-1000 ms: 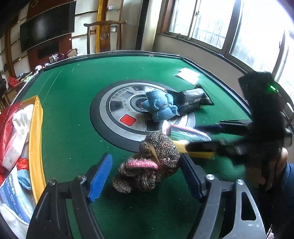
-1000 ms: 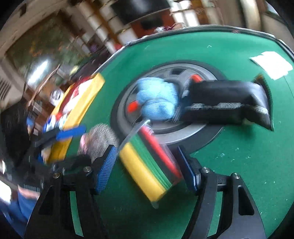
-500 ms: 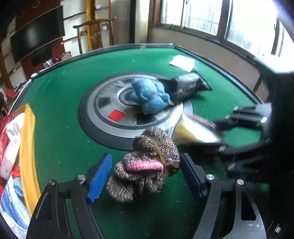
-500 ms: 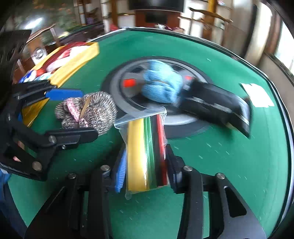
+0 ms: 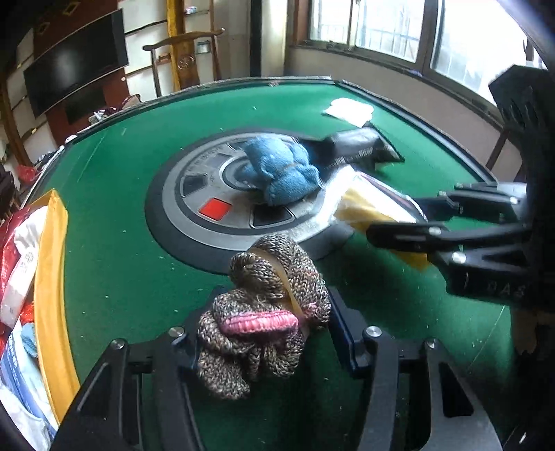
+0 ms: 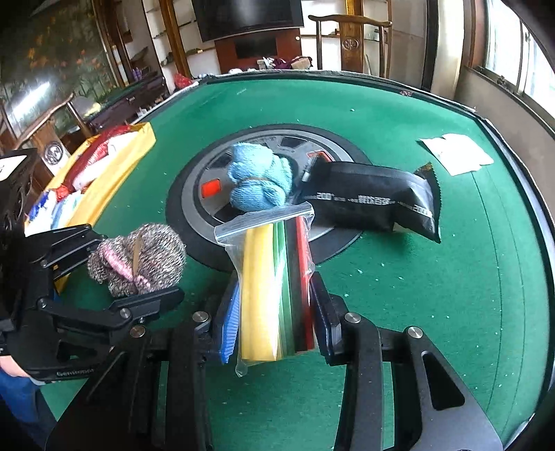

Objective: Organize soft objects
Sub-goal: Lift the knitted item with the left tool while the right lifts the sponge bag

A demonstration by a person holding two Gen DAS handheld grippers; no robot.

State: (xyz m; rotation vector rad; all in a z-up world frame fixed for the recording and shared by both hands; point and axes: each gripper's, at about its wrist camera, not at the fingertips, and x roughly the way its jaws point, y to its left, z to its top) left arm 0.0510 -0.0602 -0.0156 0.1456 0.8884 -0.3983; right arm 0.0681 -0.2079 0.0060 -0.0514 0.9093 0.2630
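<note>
Low centre in the left wrist view, our left gripper (image 5: pixel 265 329) has just closed on the brown-and-pink knitted bundle (image 5: pixel 267 312). Our right gripper (image 6: pixel 275 312) clamps the clear zip bag of coloured sheets (image 6: pixel 274 284), seemingly lifted. Bare green felt table (image 6: pixel 433 288) lies open at right.

Daylight pours in from the windows (image 5: pixel 381 31) beyond my left tool and to its right, blown out to white there. The green table (image 6: pixel 399 270) ahead of both tools is evenly lit with soft shadows. Both views are sharp now; I see fisheye bending at the rims, and dark corners.
</note>
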